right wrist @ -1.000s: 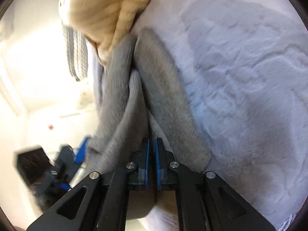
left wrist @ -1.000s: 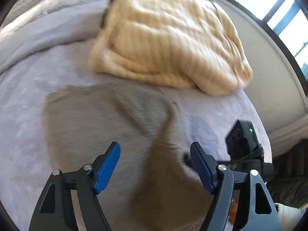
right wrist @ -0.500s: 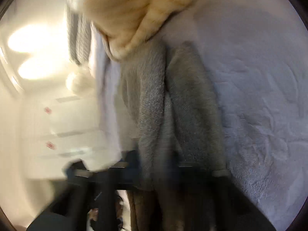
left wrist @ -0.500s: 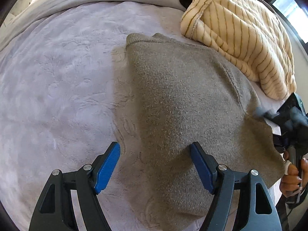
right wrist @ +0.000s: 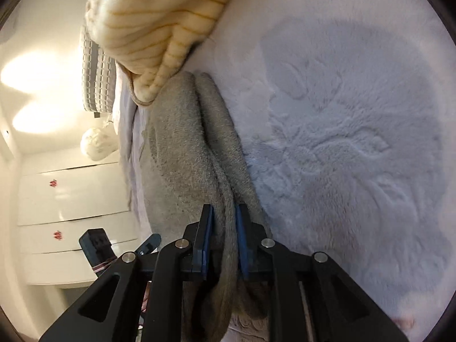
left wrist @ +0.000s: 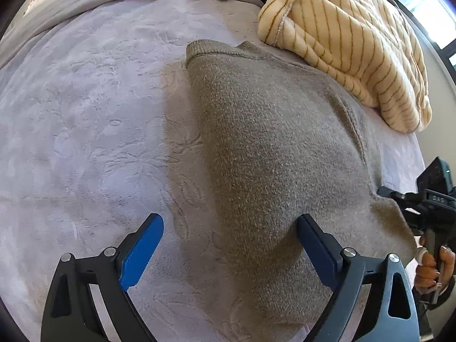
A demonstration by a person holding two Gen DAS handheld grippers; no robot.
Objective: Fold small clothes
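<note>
In the left wrist view the grey sweater (left wrist: 279, 154) lies on a pale plush blanket (left wrist: 85, 131), running from its ribbed neck edge at upper centre of the frame down to the lower right. Its left side forms a straight folded edge, with bare blanket to the left of it. A cream striped garment (left wrist: 350, 37) is heaped at the upper right, overlapping the sweater's top right part. The left gripper (left wrist: 228, 248) points steeply down at the bed with its blue fingers (left wrist: 142, 250) spread wide and opening further; the right-hand one rests against the sweater's surface, the left-hand one stands over bare blanket, and nothing is pinched between them. At the right edge of this frame the right gripper (left wrist: 427, 199) sits at the sweater's lower right corner, with a hand (left wrist: 430, 268) wrapped round its handle.

In the right wrist view the right gripper (right wrist: 223, 228) has a bunched fold of the sweater (right wrist: 182, 154) pinched between its fingers (right wrist: 205, 239), which are easing apart slightly while the cloth fills the narrow gap. The fabric runs up the frame centre to the striped garment (right wrist: 159, 22) at the top. The blanket (right wrist: 342, 142) fills the right half. White cupboard doors (right wrist: 71, 193) show at the left, with the left gripper (right wrist: 97, 245) dark at lower left.
</note>
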